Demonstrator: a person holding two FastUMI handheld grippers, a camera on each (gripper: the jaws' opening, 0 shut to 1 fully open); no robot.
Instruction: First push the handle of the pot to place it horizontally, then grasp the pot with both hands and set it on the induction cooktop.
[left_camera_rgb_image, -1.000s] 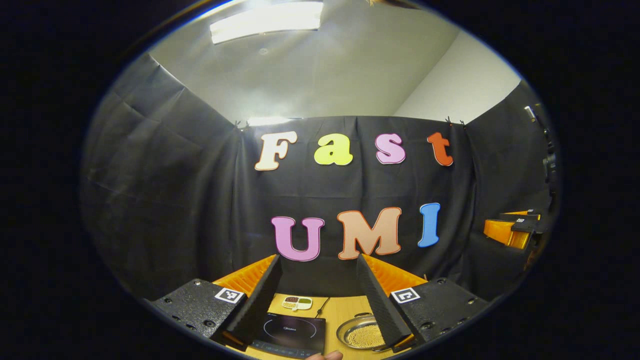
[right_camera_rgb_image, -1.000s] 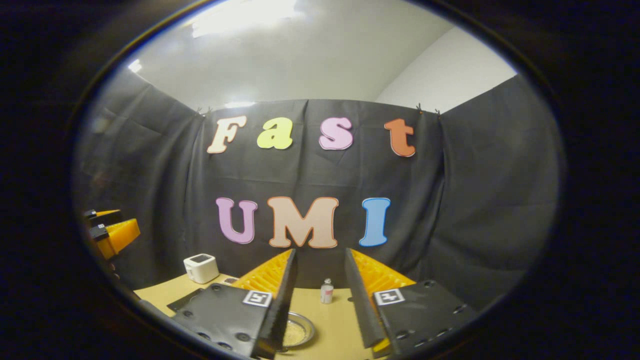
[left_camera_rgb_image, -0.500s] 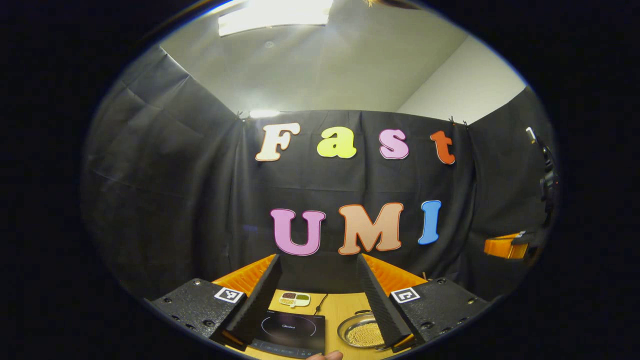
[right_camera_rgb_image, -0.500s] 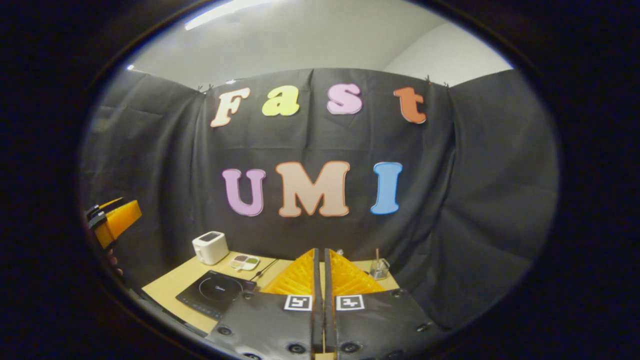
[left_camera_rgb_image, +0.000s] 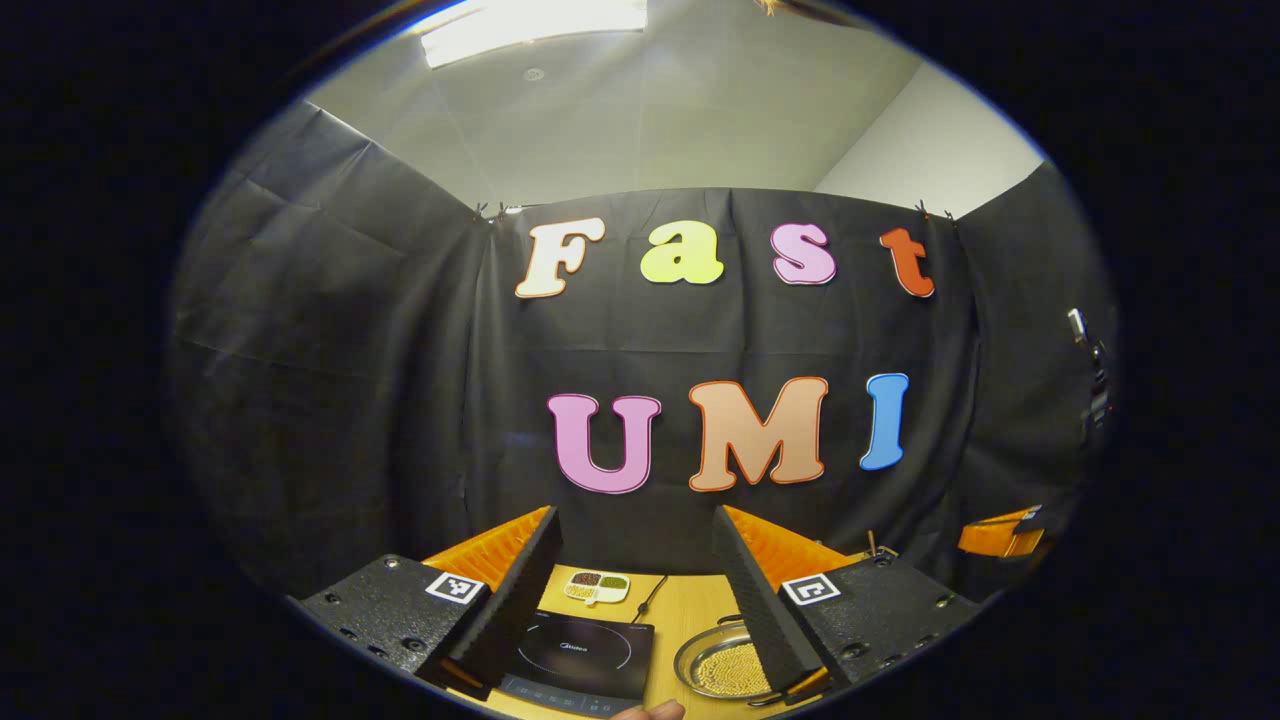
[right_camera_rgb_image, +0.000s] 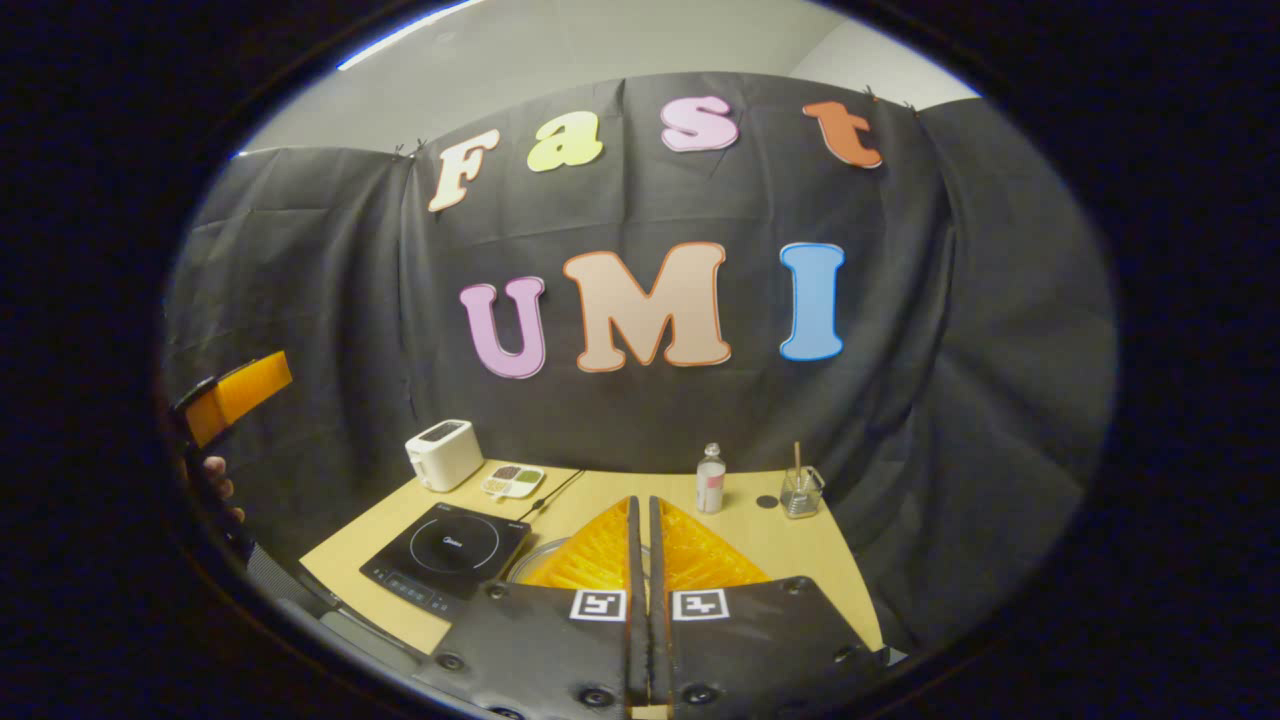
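The left hand-held gripper (left_camera_rgb_image: 636, 590) hangs above the near edge of the bench (left_camera_rgb_image: 685, 610) with its two fingers spread wide apart and nothing between them. Past them lies the black induction cooktop (left_camera_rgb_image: 583, 655) at the bench's near left, and just beside it to the right sits the pot (left_camera_rgb_image: 728, 666), a shallow steel one with yellowish grains in it; its handle is hidden behind the gripper's finger. A small divided dish (left_camera_rgb_image: 596, 587) rests behind the cooktop.

The right hand-held gripper (right_camera_rgb_image: 640, 520) is held higher, its orange fingers pressed together on nothing, pointing down at the bench's middle. From there the cooktop (right_camera_rgb_image: 450, 555) shows at the near left corner, with the pot's rim (right_camera_rgb_image: 525, 562) peeking out beside it. A white toaster (right_camera_rgb_image: 443, 453) stands at the far left corner, while a bottle (right_camera_rgb_image: 710, 479) and a glass cup (right_camera_rgb_image: 801, 491) stand along the far edge.
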